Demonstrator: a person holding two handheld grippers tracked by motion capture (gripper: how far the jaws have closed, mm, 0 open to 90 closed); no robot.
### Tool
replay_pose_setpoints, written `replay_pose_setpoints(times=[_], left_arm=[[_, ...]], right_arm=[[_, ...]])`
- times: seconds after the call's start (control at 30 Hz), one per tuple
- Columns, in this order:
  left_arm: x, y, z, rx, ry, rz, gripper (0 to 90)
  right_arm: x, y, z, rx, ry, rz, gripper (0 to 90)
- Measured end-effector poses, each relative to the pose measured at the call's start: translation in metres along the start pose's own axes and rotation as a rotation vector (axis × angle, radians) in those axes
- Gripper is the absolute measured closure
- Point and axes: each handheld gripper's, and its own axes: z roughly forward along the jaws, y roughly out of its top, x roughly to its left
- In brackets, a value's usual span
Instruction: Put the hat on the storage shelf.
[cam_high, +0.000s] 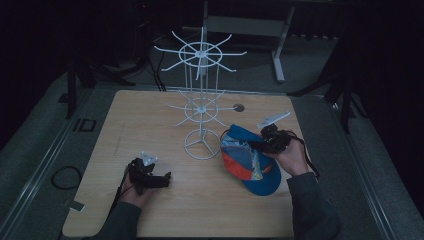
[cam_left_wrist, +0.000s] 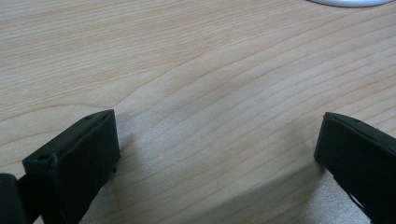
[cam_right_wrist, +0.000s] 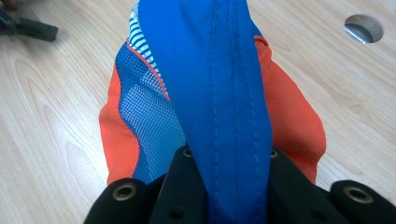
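Right gripper (cam_high: 262, 143) clamping a blue and orange cap (cam_high: 248, 161) beside a white wire rack (cam_high: 201, 100).
Left gripper (cam_high: 161, 181) is resting on the bench (cam_high: 150, 115), jaws wide apart and holding nothing.

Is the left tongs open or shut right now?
Open. The left tongs has its two black jaws standing wide apart over the bare wooden table, nothing between them.

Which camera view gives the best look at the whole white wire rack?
The high view: the white wire rack stands there complete, with ring base, post and two tiers of hooks. The left gripper view catches just a sliver of its base at the top edge. The right gripper view looks at the cap instead.
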Motion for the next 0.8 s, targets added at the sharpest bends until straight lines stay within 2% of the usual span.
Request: replay_pose_setpoints(times=[0.17,0.8], left_arm=[[0.000,0.000,0.000,0.000,0.000,0.000,0.1],[0.000,0.000,0.000,0.002,0.001,0.000,0.1]], right_arm=[[-0.001,-0.004,-0.010,-0.041,-0.005,0.012,87.8],[-0.003,-0.014,-0.034,-0.129,-0.024,0.053,87.9]])
